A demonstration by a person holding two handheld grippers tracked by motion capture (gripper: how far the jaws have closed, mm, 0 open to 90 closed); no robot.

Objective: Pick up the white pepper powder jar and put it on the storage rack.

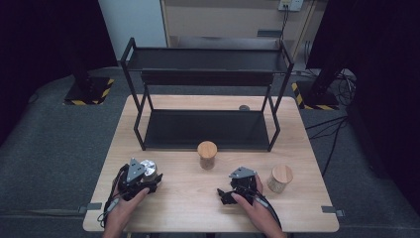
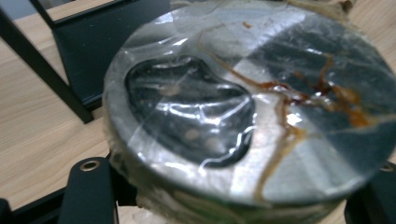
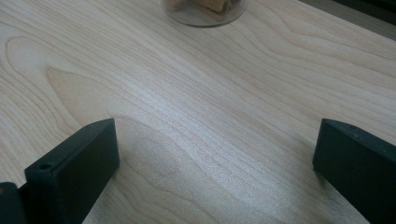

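Note:
A glass jar with a shiny silver lid (image 2: 243, 107) sits between the jaws of my left gripper (image 2: 233, 191), which is shut on it. In the high view this jar (image 1: 149, 170) is at the table's front left, with the left gripper (image 1: 142, 181) around it. My right gripper (image 1: 229, 191) rests low over the front middle of the table. Its jaws stand wide apart over bare wood, so the right gripper (image 3: 215, 163) is open and holds nothing. The base of a glass jar (image 3: 203, 10) lies ahead of it.
A black two-tier metal rack (image 1: 198, 130) stands at the back of the wooden table (image 1: 188, 198). One wooden-lidded jar (image 1: 207, 154) stands just in front of the rack. A second wooden-lidded jar (image 1: 281, 177) stands to the right of the right gripper.

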